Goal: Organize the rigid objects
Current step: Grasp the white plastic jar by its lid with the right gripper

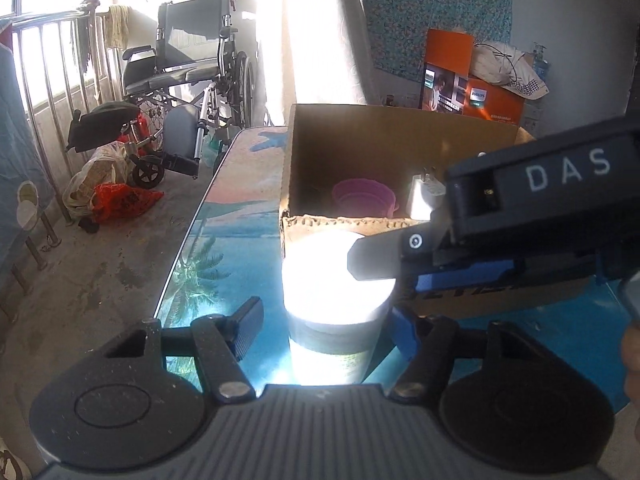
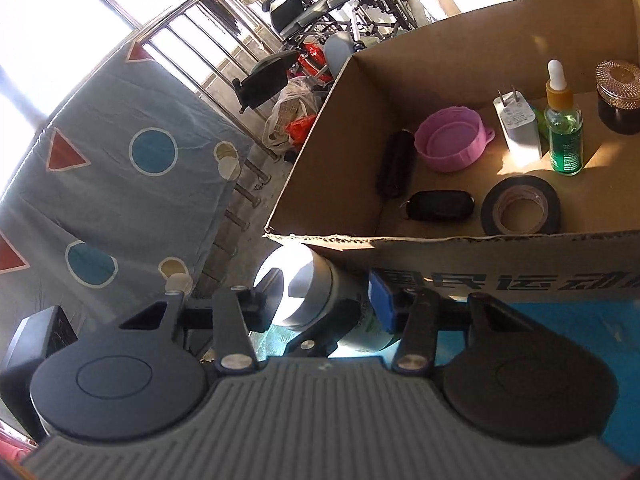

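Observation:
A white-capped cylindrical bottle [image 1: 334, 304] stands on the blue table just in front of the cardboard box [image 1: 360, 222]. My left gripper [image 1: 326, 330] is open, its fingers on either side of the bottle with a gap. My right gripper [image 2: 316, 304] is around the same bottle [image 2: 304, 296], fingers close to its sides; firm contact is unclear. The right gripper's body [image 1: 520, 208] reaches in from the right in the left wrist view. The box [image 2: 440, 240] holds a pink lid [image 2: 452, 144], white charger [image 2: 516, 128], dropper bottle [image 2: 564, 128], black tape roll [image 2: 520, 206], black case [image 2: 440, 205] and a dark jar [image 2: 619, 96].
The table [image 1: 224, 240] has a palm-tree print; its left edge drops to a concrete floor. A wheelchair [image 1: 188, 92], bags [image 1: 112, 192] and a metal railing [image 1: 52, 92] stand at the left. A patterned cloth [image 2: 120, 184] hangs left in the right wrist view.

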`<state>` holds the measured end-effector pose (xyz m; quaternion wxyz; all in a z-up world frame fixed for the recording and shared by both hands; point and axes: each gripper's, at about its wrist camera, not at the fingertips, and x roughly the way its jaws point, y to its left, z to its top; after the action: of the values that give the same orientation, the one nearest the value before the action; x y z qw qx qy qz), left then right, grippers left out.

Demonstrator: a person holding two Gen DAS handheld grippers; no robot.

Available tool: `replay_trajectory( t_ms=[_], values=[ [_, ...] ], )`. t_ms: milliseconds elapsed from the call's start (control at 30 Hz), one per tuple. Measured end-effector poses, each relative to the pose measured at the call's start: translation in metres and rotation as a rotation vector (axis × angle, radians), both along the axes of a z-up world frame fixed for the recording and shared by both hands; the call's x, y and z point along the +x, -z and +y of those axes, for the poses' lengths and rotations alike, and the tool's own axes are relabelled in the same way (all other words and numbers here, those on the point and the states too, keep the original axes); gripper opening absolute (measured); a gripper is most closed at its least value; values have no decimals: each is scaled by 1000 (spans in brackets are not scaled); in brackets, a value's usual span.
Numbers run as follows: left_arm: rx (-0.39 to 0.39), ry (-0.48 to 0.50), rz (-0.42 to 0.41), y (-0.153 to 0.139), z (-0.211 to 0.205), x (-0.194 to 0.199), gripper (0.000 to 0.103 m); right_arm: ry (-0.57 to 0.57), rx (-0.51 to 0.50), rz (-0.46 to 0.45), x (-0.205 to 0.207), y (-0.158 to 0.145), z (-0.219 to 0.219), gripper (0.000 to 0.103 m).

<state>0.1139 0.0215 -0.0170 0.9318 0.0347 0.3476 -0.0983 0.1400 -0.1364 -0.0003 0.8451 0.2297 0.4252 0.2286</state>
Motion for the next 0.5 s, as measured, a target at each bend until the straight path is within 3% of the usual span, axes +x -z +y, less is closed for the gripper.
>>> replay_trajectory(
  t_ms=[100, 233, 500],
  values=[
    [-13, 18, 2, 2, -3, 1, 55, -1, 23, 2, 7, 3, 0, 41],
    [-7, 22, 0, 2, -7, -2, 54, -13, 21, -6, 9, 0, 1, 35],
    [-34, 78, 29, 1, -25, -13, 54, 9, 4, -5, -10, -3, -17, 34]
  ],
)
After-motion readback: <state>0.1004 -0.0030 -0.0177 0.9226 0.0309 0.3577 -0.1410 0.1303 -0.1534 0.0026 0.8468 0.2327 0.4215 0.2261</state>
